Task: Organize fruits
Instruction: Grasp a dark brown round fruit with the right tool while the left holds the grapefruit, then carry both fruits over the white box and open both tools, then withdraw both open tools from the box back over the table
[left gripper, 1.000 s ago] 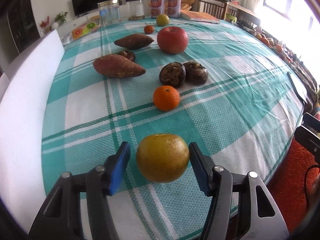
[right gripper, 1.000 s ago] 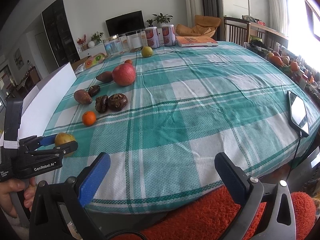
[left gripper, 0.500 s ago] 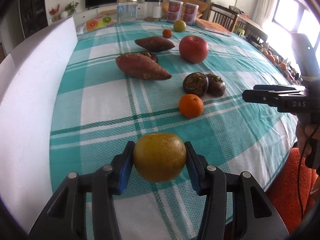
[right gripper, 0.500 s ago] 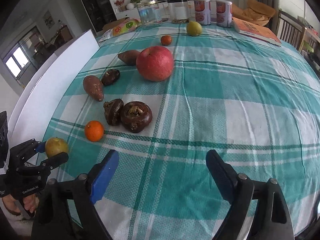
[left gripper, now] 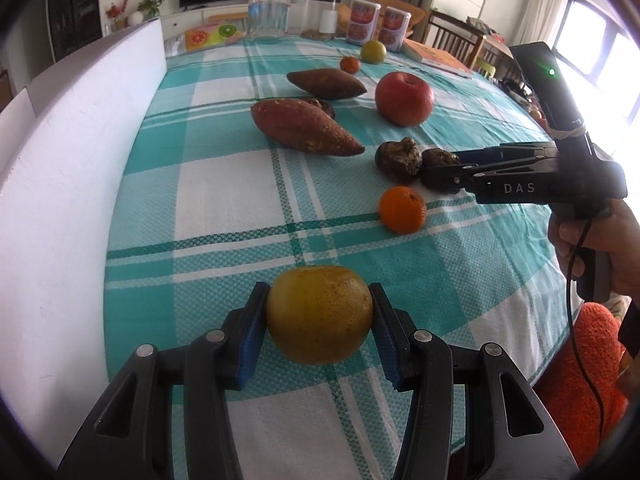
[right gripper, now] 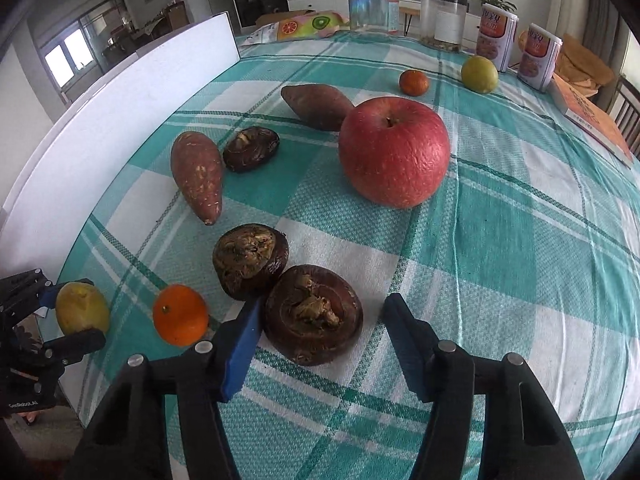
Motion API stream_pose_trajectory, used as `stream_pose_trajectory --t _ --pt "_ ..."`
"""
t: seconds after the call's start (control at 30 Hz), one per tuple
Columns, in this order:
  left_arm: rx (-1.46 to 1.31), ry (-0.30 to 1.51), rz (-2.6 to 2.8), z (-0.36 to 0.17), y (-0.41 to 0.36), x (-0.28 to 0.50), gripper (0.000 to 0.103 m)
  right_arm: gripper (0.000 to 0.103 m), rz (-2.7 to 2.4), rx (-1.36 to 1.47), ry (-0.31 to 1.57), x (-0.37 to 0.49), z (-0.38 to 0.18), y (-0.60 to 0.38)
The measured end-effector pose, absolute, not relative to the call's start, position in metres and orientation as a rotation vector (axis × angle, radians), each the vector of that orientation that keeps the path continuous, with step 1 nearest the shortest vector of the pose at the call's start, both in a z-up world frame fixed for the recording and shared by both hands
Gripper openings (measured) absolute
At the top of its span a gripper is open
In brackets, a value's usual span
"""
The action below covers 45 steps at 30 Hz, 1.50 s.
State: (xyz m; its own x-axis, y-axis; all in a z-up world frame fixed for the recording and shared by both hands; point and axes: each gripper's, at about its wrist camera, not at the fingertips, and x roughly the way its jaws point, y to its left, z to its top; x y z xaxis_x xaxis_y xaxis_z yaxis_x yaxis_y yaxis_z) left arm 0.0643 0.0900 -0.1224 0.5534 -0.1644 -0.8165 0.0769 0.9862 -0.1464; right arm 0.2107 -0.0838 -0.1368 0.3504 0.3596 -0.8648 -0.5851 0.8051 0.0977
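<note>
The left gripper [left gripper: 318,316], spread a second ago, now pinches the yellow fruit [left gripper: 319,314]; the right gripper [right gripper: 320,334], newly arrived and spread, brackets a dark shrivelled fruit [right gripper: 313,319], suggesting its pickup comes next.

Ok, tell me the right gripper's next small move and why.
Probably close the right gripper on the near dark brown fruit. That fruit already sits between its open blue pads, touching the left one, with a gap on the right. The left gripper is busy, clamped on the yellow fruit.
</note>
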Motion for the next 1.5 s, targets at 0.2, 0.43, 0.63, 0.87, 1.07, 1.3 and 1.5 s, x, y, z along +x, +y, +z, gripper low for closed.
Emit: stream_pose_trajectory --t 0.2,0.43,0.63,0.87,1.07,1.3,1.5 --pt "-0.118 0.965 -0.156 -0.115 0.093 0.060 0.051 0.047 0.544 -0.116 1.102 0.204 -0.128 -0.109" --pt "-0.274 0.891 -0.226 -0.058 0.121 0.042 0.051 0.048 0.630 0.068 1.105 0.172 -0.081 -0.100" --pt "-0.329 0.791 -0.021 -0.014 0.203 0.022 0.051 0.048 0.910 0.128 1.029 0.138 -0.023 0.004" --pt "-0.357 0.811 0.300 -0.030 0.294 -0.002 0.051 0.048 1.122 0.038 1.057 0.100 -0.021 0.136" --pt "-0.324 0.814 0.396 -0.039 0.302 -0.009 0.078 0.060 1.097 0.007 1.069 0.096 -0.036 0.165" --pt "-0.294 0.730 0.184 -0.018 0.243 0.006 0.087 0.085 0.905 0.017 0.977 0.110 -0.035 0.065" --pt "-0.237 0.783 -0.136 -0.032 0.143 0.034 0.092 0.095 0.442 -0.061 0.911 0.110 -0.074 -0.061"
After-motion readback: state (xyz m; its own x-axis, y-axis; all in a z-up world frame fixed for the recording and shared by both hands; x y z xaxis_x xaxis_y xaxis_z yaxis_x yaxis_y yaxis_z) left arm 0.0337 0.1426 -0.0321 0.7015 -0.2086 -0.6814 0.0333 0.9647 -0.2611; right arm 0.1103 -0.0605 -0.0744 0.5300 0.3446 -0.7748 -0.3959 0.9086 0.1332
